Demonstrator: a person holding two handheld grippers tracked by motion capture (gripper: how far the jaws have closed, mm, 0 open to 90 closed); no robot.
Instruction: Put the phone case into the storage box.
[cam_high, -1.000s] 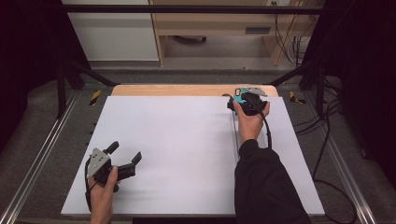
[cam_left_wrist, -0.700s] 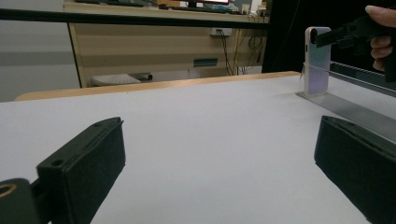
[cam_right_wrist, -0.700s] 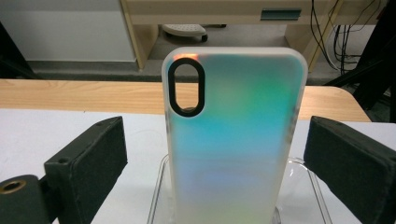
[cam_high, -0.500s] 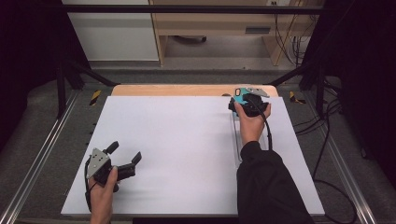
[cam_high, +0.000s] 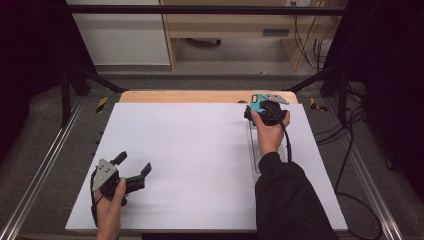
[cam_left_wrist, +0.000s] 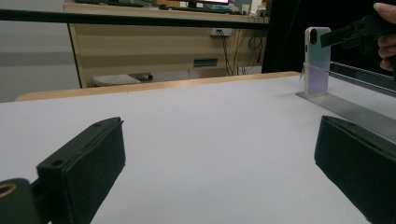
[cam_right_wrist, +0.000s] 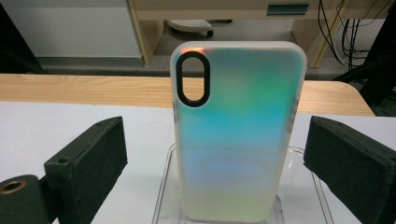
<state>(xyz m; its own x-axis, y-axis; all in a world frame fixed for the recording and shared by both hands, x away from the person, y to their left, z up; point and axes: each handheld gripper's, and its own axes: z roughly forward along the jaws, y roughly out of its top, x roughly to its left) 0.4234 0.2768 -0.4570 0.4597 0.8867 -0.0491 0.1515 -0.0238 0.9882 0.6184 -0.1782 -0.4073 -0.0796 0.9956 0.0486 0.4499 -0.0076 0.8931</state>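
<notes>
From the high view, the right gripper (cam_high: 261, 102) sits at the far right of the white table top (cam_high: 200, 160), reached out over the end of a clear plastic stand (cam_high: 254, 150) that runs along the right side. A patch of teal at its tip is the iridescent, frosted phone case (cam_high: 256, 105). The left gripper (cam_high: 131, 172) rests near the front left corner with its jaws spread wide and nothing between them.

In the left gripper view, that gripper's two black pads frame bare table. Far off on the right the phone case (cam_left_wrist: 317, 60) stands upright in the clear stand (cam_left_wrist: 345, 109), long axis vertical, camera cut-out at the top, with the right gripper (cam_left_wrist: 337, 38) at its upper end.

In the right gripper view, the phone case (cam_right_wrist: 238, 130) fills the gap between the right gripper's (cam_right_wrist: 215, 168) pads, its flat back facing the camera and the oval cut-out at top left. Both pads stand clear of the edges, so the jaws are open around it, not yet pressing. The foot of the case sits in the stand (cam_right_wrist: 168, 186).

To do this step well, I would say centre the pads on the two long edges, keep the gripper square to the case, close evenly, then lift straight up along the long axis so the case does not catch the stand.
</notes>
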